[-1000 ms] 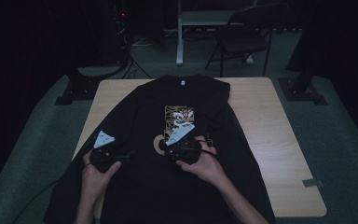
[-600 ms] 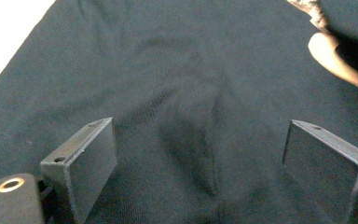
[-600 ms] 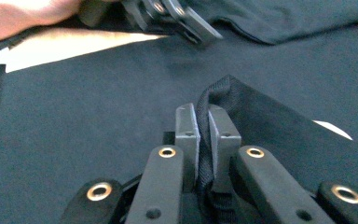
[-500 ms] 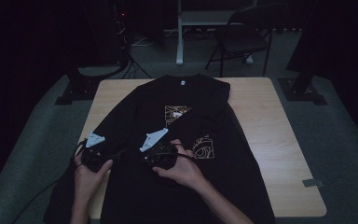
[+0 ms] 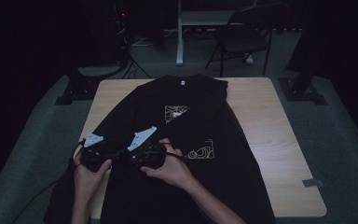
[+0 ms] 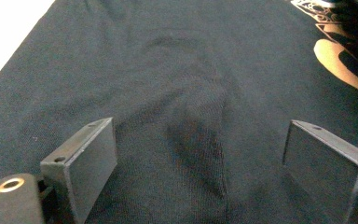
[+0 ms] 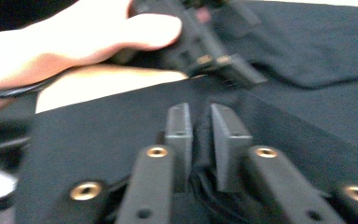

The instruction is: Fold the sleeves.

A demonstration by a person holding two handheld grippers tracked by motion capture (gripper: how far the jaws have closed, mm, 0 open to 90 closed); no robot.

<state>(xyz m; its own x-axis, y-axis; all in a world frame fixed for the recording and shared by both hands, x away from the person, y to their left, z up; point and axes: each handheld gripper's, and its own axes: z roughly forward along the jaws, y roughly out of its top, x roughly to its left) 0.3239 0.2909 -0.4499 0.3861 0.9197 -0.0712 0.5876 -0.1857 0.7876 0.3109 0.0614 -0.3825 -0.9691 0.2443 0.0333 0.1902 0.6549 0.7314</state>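
Note:
A black T-shirt [image 5: 186,95] with a gold print [image 5: 200,152] lies on the wooden table [image 5: 270,126], its lower part folded over to the left. My right gripper [image 5: 136,156] sits low on the shirt's left side. In the right gripper view this gripper [image 7: 199,122] is shut on a bunched fold of the shirt [image 7: 307,46]. My left gripper [image 5: 97,161] is just left of it, near the table's left edge. In the left gripper view it [image 6: 200,140] stands open over flat shirt cloth [image 6: 177,70], jaws wide apart with nothing between them. The right gripper view also shows the left hand [image 7: 74,42].
Bare wood runs along the table's right side, with a small grey tag [image 5: 313,183] near the front right corner. A folding chair [image 5: 242,42] and dark stands [image 5: 303,88] are on the floor behind the table.
Both hands have moved left across the shirt. The right gripper has dragged a fold of cloth with it, so the print now shows split and shifted.

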